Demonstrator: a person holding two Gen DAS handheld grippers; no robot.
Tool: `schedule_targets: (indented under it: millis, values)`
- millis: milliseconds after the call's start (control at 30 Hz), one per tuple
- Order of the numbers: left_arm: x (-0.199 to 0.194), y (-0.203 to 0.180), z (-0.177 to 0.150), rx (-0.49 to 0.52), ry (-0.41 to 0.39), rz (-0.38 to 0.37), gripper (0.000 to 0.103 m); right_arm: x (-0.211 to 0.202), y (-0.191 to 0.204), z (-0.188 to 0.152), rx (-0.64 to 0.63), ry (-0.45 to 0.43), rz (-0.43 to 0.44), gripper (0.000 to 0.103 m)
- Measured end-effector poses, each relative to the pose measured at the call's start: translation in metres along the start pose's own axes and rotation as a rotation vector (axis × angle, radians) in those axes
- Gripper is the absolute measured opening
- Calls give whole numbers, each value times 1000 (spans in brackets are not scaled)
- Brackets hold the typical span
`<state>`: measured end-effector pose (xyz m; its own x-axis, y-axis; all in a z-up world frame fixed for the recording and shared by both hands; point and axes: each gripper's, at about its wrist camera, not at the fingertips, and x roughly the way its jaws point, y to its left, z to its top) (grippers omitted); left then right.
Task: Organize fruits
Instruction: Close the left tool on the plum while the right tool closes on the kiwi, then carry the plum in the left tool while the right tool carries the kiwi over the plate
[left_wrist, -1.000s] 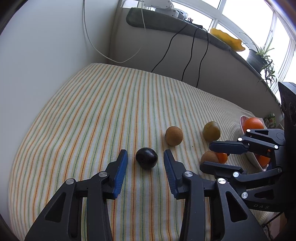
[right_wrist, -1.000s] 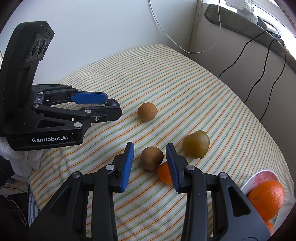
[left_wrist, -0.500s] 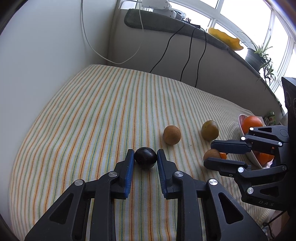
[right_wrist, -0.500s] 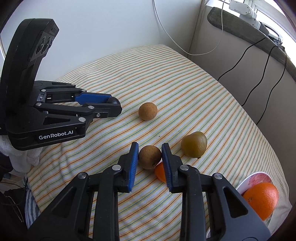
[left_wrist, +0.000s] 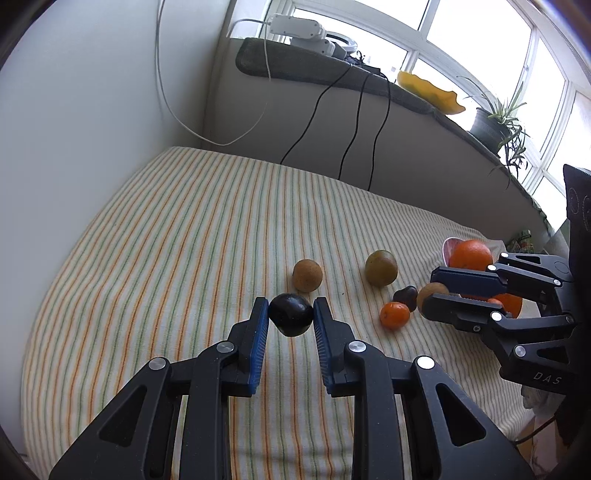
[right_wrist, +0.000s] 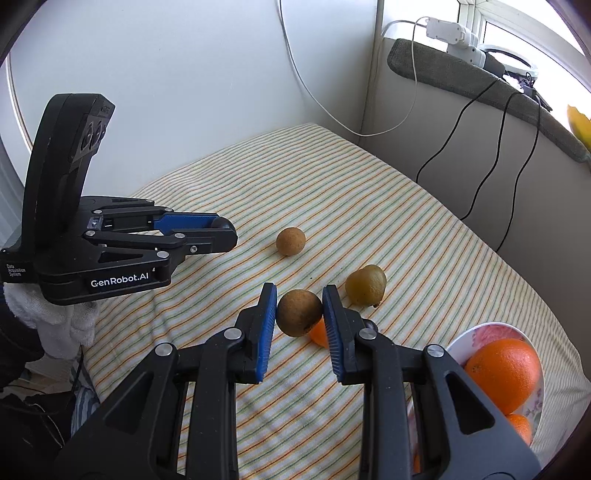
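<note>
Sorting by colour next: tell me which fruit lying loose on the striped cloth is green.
The greenish oval fruit, lying on the striped cloth nearest the bowl. The round fruit beside it is brown, and the small mandarin is orange.

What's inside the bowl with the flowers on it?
The bowl holds a big orange and a smaller orange fruit below it. The right gripper's finger covers the rest, so anything more inside cannot be seen.
</note>
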<state>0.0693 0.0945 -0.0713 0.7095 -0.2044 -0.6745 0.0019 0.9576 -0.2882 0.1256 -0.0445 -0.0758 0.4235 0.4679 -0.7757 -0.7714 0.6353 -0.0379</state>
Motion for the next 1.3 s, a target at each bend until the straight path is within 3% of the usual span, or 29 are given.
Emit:
schedule_targets:
  millis: [700,1300]
  values:
    - [-2,-91,1,126,0,-158,23,-95,-86,-47,216,-114,-131,27]
    - [21,-156,8,217,26,-246,23,-124,-147,-89,353,-126,-201,27]
